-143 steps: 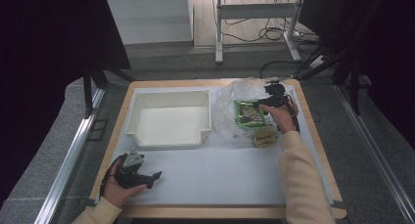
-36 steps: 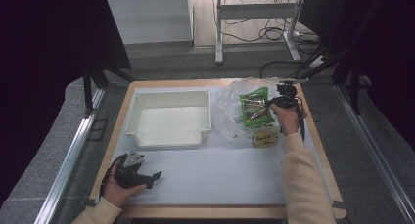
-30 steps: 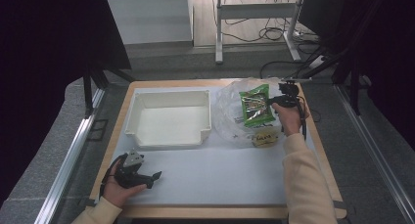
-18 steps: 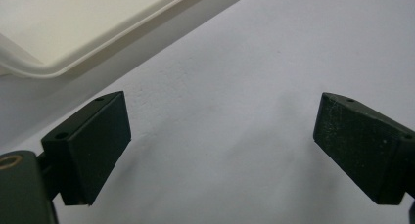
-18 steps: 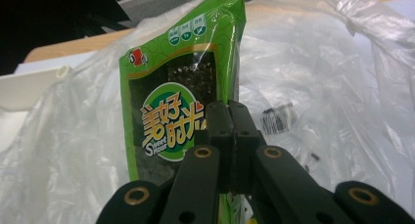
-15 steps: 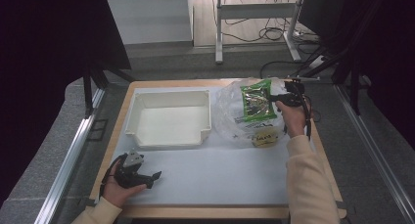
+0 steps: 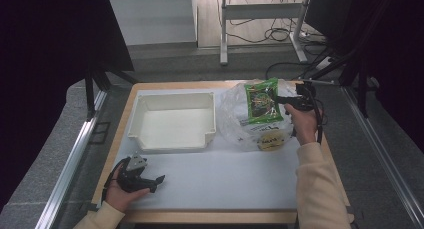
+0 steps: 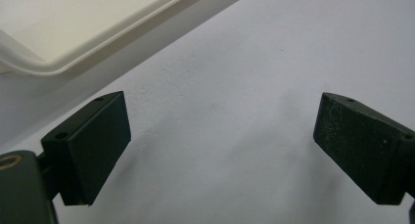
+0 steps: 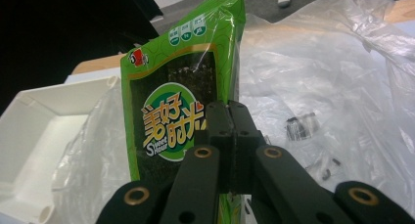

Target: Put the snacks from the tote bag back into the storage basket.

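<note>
My right gripper (image 7: 282,102) is shut on the edge of a green seaweed snack packet (image 7: 261,101), holding it lifted above a crumpled clear plastic bag (image 7: 237,120) at the table's far right. In the right gripper view the packet (image 9: 176,106) stands upright with the closed jaws pinching its lower right edge. The right gripper (image 9: 229,117) hides part of its label. A round yellow-labelled item (image 7: 270,139) lies in the bag below. My left gripper (image 7: 156,182) rests open near the front left edge, and in its own view the left gripper (image 8: 222,150) has bare white table between its fingers.
A white empty plastic bin (image 7: 172,121) stands at the back left of the white mat (image 7: 225,179); its rim (image 8: 73,43) shows in the left gripper view. The clear bag (image 9: 333,97) spreads behind the packet. Cables trail off the table's right side.
The right gripper has lifted the green packet up out of the bag and tilted it upright, drifting slightly right and back. The left gripper has stayed still.
</note>
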`<action>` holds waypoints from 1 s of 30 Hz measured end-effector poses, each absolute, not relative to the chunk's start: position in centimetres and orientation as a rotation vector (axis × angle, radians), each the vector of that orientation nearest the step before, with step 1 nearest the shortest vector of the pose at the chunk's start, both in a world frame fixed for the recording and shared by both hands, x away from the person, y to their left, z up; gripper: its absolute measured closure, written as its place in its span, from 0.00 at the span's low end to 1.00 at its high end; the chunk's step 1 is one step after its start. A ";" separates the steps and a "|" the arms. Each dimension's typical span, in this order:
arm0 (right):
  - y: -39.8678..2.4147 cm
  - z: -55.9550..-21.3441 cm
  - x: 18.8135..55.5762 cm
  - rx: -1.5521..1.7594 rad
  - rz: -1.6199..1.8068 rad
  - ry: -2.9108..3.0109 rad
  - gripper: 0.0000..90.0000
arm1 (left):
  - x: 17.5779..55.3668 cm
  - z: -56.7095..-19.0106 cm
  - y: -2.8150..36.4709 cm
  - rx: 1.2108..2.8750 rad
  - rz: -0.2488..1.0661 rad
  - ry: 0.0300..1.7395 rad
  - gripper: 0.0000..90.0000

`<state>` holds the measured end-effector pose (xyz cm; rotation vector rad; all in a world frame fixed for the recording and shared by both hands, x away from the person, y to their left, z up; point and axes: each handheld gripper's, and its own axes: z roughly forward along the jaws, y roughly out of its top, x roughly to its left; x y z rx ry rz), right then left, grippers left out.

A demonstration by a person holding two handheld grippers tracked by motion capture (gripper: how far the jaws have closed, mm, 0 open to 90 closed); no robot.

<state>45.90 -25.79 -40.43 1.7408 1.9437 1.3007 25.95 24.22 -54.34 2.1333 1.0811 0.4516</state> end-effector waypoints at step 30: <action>-24.5 -39.2 44.2 1.652 1.415 1.946 1.00 | 25.9 -54.4 24.2 2.135 0.455 1.079 0.08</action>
